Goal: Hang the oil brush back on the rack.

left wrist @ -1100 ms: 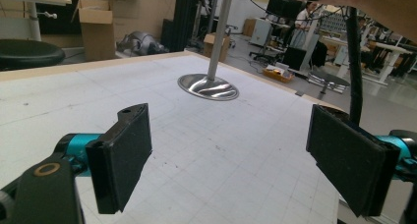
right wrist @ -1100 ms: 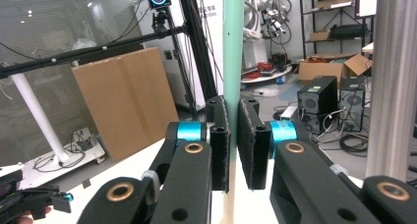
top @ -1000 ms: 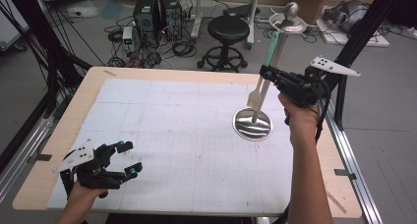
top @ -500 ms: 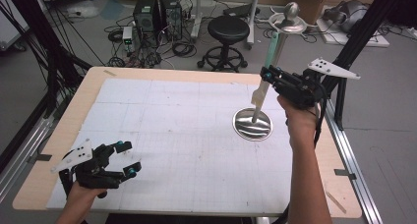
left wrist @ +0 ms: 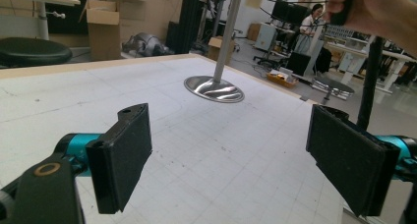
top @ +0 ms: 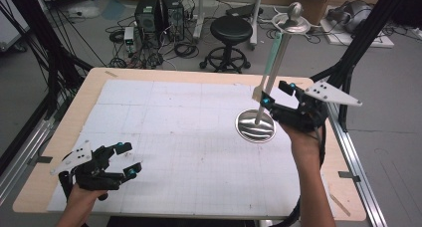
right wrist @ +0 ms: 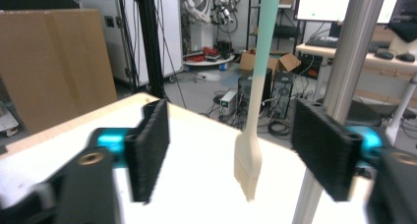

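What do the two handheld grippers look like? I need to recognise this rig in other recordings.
Both the left gripper and right gripper are black, with teal joints, flat black textured pads and a grey three-cornered plate on top. Forearms are bare.

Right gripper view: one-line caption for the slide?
Open right gripper faces a brush hanging beside the stand's metal pole.

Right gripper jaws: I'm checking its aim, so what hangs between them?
In the right gripper view, the brush hangs between the open jaws, untouched.

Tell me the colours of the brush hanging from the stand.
The brush has a teal upper handle and a cream lower part with pale bristles, clearest in the right gripper view.
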{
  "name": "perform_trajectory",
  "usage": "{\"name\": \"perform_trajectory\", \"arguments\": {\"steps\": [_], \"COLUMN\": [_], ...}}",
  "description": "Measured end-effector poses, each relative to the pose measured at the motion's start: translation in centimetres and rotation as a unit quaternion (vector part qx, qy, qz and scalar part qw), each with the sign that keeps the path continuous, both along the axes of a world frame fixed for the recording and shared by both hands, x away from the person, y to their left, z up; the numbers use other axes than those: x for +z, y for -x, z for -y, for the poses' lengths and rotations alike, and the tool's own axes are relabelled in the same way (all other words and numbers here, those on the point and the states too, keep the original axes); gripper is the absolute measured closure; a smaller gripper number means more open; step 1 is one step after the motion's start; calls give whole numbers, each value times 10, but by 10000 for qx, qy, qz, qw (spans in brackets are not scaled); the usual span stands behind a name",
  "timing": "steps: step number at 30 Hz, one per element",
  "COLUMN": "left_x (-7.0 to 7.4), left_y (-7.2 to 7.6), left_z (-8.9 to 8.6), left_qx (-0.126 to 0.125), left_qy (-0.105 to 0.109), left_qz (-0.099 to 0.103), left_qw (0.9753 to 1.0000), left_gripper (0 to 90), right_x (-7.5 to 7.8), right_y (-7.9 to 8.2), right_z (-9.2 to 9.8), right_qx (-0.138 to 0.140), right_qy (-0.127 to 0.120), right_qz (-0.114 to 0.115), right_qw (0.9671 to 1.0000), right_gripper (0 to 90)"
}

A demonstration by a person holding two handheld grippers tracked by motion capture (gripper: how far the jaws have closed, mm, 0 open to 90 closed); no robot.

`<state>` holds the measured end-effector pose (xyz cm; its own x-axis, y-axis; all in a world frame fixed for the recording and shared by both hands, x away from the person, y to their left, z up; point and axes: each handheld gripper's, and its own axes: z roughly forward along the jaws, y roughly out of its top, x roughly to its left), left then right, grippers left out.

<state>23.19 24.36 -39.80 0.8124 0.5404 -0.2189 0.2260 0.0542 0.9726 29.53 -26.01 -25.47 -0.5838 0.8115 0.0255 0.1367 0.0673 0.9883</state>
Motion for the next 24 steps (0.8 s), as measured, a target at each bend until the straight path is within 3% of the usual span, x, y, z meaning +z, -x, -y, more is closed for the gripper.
{"name": "perform_trajectory", "arguments": {"steps": [3, 14, 19, 24], "left_x": [0, -1, -1, -1], "left_y": [0, -1, -1, -1], "left_z": [0, -1, -2, -2], "left_qx": [18, 108, 154, 153], "left_qy": [24, 105, 135, 68], "left_qz": [-6, -17, -22, -6], "left_qw": [10000, 9999, 9998, 9999], "left_gripper": [177, 177, 177, 177], "right_x": [-17, -78, -106, -120], "right_y": [9, 40, 59, 69], "right_z": [-2, -6, -2, 4], "right_qx": [-17, -13, -101, -164], "right_qy": [143, 416, 453, 479], "right_qz": [-97, -430, -449, -523], "right_qw": [9998, 9982, 9979, 9973], "right_gripper": [191, 176, 176, 175]}}
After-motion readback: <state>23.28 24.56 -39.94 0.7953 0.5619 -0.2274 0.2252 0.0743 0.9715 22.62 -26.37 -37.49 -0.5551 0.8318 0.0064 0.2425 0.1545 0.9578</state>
